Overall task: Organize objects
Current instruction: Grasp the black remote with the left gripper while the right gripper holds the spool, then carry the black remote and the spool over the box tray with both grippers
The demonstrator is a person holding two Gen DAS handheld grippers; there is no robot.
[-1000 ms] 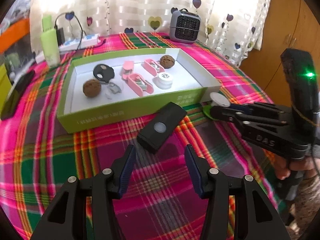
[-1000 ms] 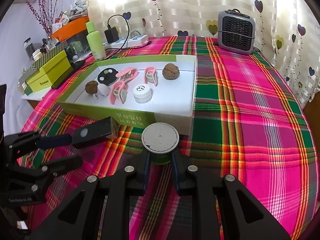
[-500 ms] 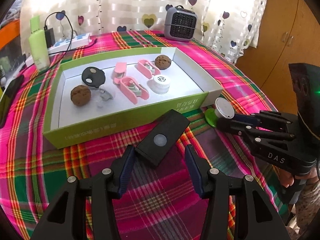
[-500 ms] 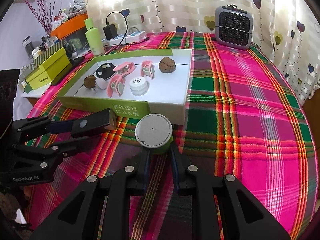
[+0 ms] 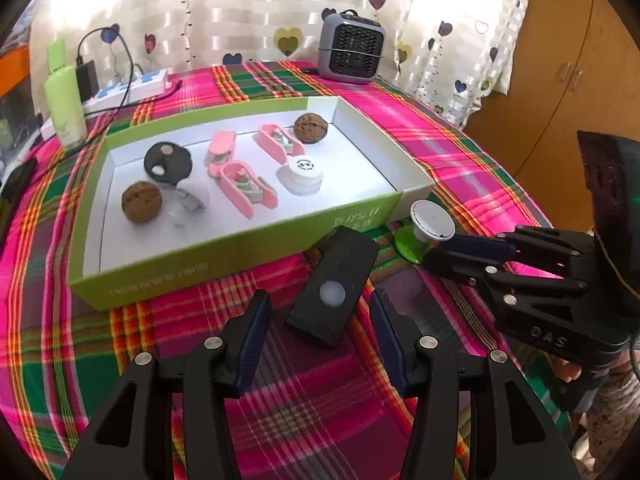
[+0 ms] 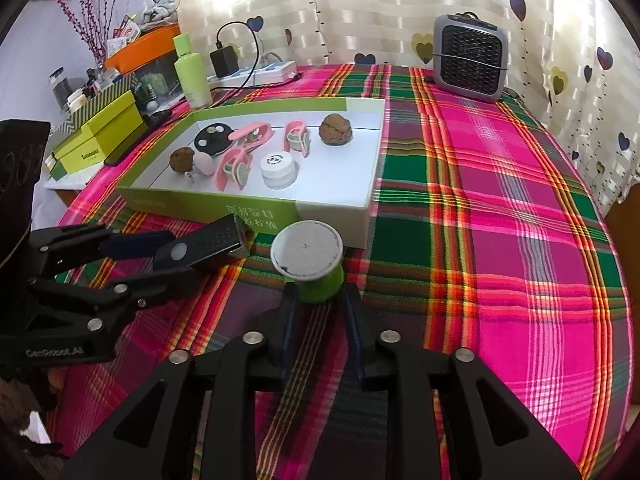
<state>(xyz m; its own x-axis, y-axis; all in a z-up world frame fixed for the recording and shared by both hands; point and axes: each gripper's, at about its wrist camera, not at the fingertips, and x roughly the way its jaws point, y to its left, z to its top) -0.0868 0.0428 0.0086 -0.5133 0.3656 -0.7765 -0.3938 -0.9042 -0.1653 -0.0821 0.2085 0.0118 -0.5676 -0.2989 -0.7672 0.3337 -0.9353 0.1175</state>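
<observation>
On the plaid-covered tabletop [image 6: 500, 208], a shallow green-and-white box [image 5: 240, 248] holds two walnuts, pink clips, a white cap and a black disc. Just in front of its near wall lies a black rectangular device [image 5: 334, 286] with a pale round button on its top face; in the left wrist view its long axis runs from the lower left up toward the upper right, its far end close to the box wall and its near end pointing back between the fingers of the left gripper [image 5: 320, 340]. That gripper's jaws stand about half open on either side of the device's near end, with visible gaps, so they hold nothing. To the right, beside the box's white corner, stands a small green spool-shaped piece with a flat white round top [image 6: 307, 258], upright on the cloth, its axis vertical. The right gripper [image 6: 320, 304] straddles its green base; its jaws are opening, with the base between them and narrow gaps showing at both pads. A grey fan heater [image 6: 470, 62] stands at the far edge, by the heart-print curtain.
</observation>
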